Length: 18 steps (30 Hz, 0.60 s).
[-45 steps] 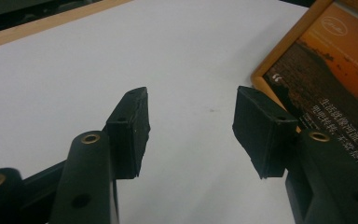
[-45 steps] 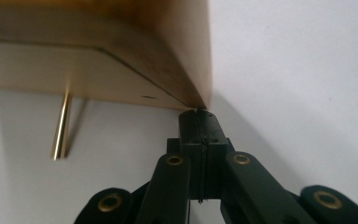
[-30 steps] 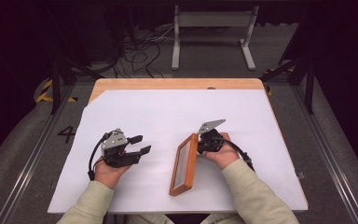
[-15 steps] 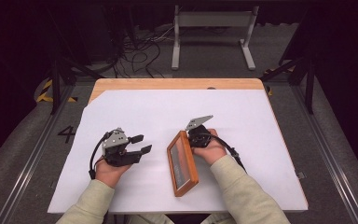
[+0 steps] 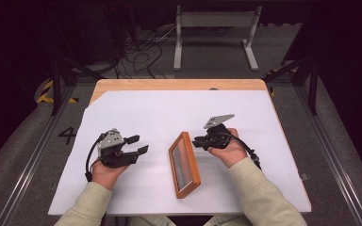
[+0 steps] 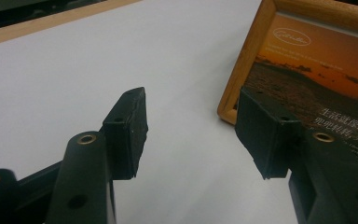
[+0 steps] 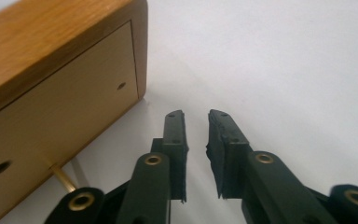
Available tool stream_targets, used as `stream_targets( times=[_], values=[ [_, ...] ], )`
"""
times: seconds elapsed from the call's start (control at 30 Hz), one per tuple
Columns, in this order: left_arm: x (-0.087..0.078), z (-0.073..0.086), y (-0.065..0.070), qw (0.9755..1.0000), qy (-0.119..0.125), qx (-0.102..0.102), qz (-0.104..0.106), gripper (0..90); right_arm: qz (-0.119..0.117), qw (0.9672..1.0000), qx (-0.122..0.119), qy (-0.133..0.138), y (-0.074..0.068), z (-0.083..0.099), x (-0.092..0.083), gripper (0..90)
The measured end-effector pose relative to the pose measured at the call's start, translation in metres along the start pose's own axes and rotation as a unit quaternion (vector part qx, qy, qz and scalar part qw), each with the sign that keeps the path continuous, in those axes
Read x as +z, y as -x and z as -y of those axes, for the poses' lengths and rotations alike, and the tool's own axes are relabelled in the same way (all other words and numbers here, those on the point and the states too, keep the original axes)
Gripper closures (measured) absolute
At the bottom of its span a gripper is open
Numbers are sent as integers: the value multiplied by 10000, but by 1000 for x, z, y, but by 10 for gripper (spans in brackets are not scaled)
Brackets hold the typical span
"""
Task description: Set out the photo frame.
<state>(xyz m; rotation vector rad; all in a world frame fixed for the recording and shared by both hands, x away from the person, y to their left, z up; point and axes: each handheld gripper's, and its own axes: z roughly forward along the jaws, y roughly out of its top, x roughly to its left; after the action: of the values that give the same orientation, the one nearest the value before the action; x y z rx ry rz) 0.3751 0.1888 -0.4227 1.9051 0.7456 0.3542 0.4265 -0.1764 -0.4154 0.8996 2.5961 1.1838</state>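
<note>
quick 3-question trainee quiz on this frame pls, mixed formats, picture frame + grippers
1. True or false: the right hand-held gripper is clamped on the picture frame.
2. Multiple choice: how does the picture frame stand on the white sheet? A) flat, face down B) propped up on a back stand, tilted C) hanging from the left hand-held gripper
3. Fill in: the printed photo in the frame shows an orange ____ sky.

Key
1. False. Its jaws have just been opening, with nothing between them; the frame sits beside them.
2. B. The right gripper view shows the back panel and a brass-coloured stand leg.
3. Sunset, going by the left gripper view.
</note>
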Motion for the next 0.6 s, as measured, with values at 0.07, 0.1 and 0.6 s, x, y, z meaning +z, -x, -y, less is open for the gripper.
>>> stream_targets(
  times=[0.07,0.1,0.6],
  values=[
    [-1,0,-1,10000,29,-55,30,433,-64,9999,94,65,0,1,-10,682],
    [-1,0,0,10000,19,-23,24,432,-92,9998,129,95,-1,1,-14,664],
    [-2,0,-1,10000,20,-59,1,425,-145,9993,325,89,-37,-20,-69,459]
  ],
)
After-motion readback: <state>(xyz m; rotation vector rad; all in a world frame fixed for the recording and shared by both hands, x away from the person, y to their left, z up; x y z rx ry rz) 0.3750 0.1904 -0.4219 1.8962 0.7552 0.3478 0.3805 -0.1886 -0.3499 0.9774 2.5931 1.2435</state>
